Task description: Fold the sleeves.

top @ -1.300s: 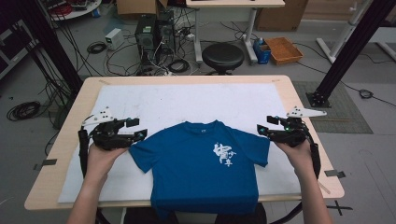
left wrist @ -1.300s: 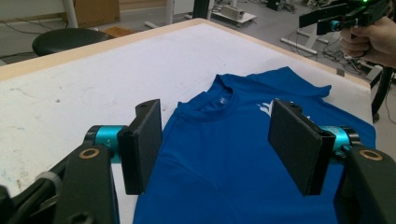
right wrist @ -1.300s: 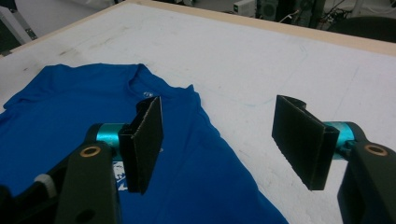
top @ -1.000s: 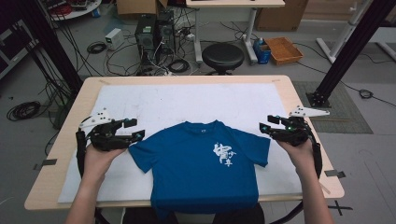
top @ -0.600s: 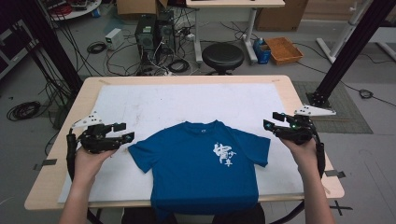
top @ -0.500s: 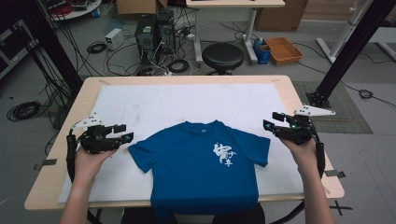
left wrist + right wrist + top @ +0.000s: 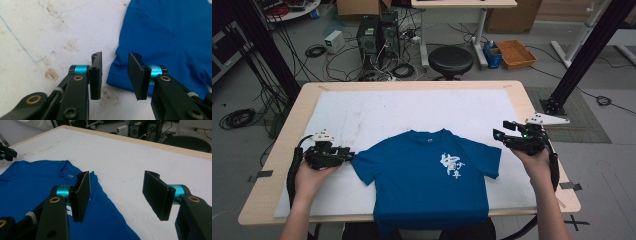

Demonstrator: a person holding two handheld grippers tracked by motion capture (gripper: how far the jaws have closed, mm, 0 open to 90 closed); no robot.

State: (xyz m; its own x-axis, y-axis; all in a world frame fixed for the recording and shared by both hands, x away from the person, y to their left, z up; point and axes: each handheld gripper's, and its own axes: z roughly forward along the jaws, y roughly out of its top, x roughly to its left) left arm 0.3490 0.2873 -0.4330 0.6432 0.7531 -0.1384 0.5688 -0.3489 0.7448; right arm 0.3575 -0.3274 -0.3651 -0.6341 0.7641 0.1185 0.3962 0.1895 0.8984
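Left hand-held gripper (image 7: 114, 76), jaws just closing but released, straddles the shirt (image 7: 427, 180) sleeve hem; right hand-held gripper (image 7: 122, 195) hovers released.

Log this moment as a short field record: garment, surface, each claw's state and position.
garment: blue T-shirt, spread flat, white print on the chest, hem over the near table edge
surface: white mat on a wooden table
left claw: jaws have just been closing, nothing pinched yet, at the sleeve hem
right claw: open, above the other sleeve's edge, holding nothing
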